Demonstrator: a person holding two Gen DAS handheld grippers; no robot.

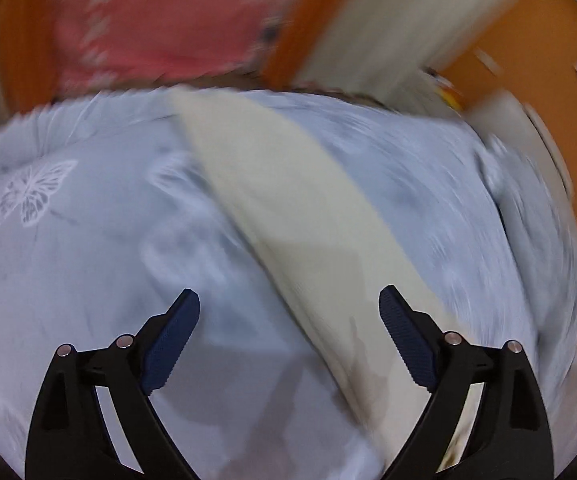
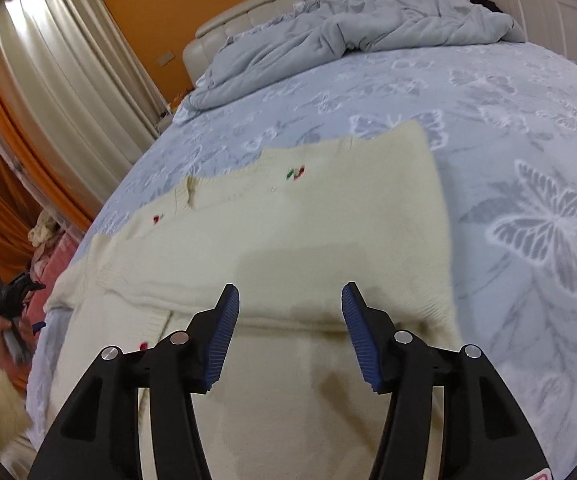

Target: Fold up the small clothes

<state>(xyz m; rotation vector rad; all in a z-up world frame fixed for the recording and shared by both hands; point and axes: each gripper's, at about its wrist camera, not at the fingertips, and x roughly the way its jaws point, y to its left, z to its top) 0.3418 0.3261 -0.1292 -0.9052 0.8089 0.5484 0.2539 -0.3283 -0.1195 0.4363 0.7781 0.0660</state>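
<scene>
A cream knitted sweater (image 2: 288, 240) with small red and green embroidery lies flat on the blue butterfly-print bed sheet (image 2: 528, 184). One sleeve is folded across its body. My right gripper (image 2: 290, 300) is open and empty, just above the sweater's lower part. In the blurred left wrist view the sweater (image 1: 288, 208) shows as a cream band across the sheet (image 1: 68, 248). My left gripper (image 1: 288, 304) is open and empty above the sheet, with its right finger over the sweater's edge. The left gripper (image 2: 16, 292) also shows at the far left of the right wrist view, held in a hand.
A crumpled grey duvet (image 2: 348, 36) lies at the head of the bed by a cream headboard (image 2: 248, 16). Beige curtains (image 2: 68, 60) and orange walls stand to the left. A pink cloth (image 1: 160, 36) lies beyond the bed's edge.
</scene>
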